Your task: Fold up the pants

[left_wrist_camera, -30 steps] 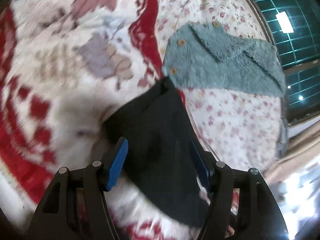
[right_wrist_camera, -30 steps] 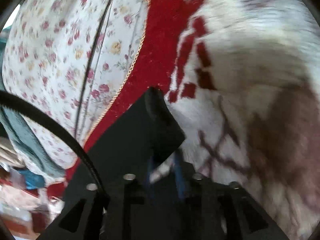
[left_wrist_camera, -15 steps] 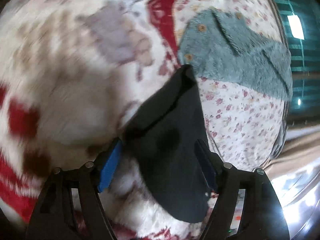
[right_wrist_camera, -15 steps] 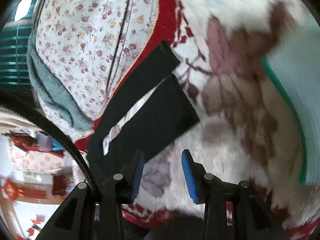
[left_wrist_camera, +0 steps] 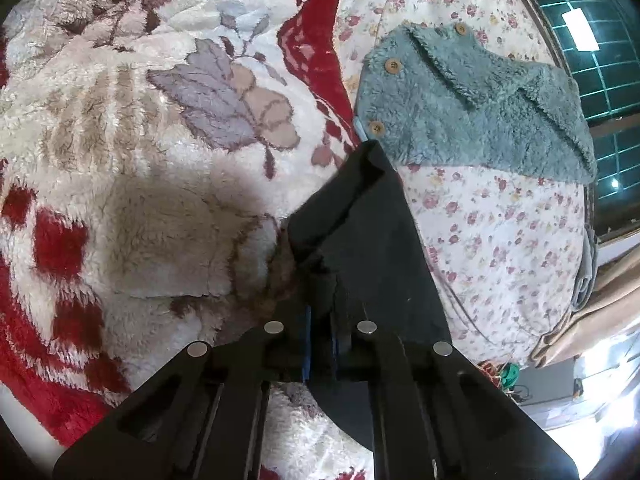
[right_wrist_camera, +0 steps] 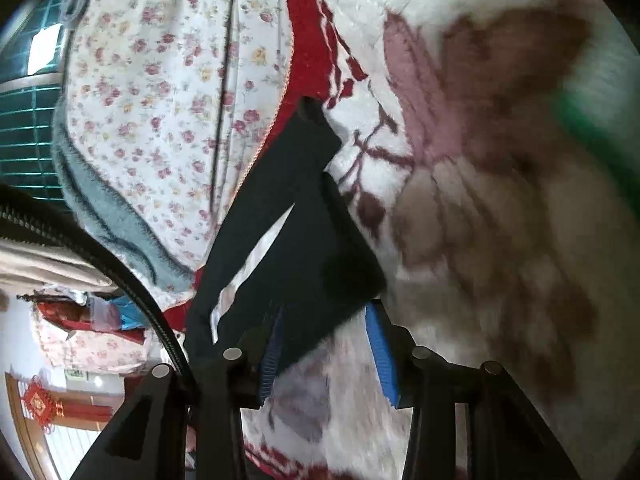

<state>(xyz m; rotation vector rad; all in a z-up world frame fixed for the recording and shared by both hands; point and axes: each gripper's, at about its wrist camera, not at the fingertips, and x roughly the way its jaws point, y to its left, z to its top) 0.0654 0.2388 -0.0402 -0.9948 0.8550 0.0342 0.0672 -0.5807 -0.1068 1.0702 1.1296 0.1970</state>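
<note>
The black pants [left_wrist_camera: 372, 240] lie folded on a fluffy red-and-white blanket [left_wrist_camera: 120, 220]. In the left wrist view my left gripper [left_wrist_camera: 320, 340] is shut on the near edge of the pants, the fabric pinched between the blue pads. In the right wrist view the pants [right_wrist_camera: 296, 232] run away from me with a pale strip showing between the layers. My right gripper [right_wrist_camera: 328, 344] is open, its blue pads [right_wrist_camera: 382, 352] astride the near corner of the pants without clamping it.
A teal fleece garment [left_wrist_camera: 480, 108] with wooden buttons lies on a floral sheet [left_wrist_camera: 500, 232] just beyond the pants. A window with a green grille [left_wrist_camera: 592, 20] is at the far right. Room clutter shows past the bed edge [right_wrist_camera: 80, 320].
My left gripper has closed onto the pants' edge. My right gripper let go of the pants, opened, and now sits around their near corner.
</note>
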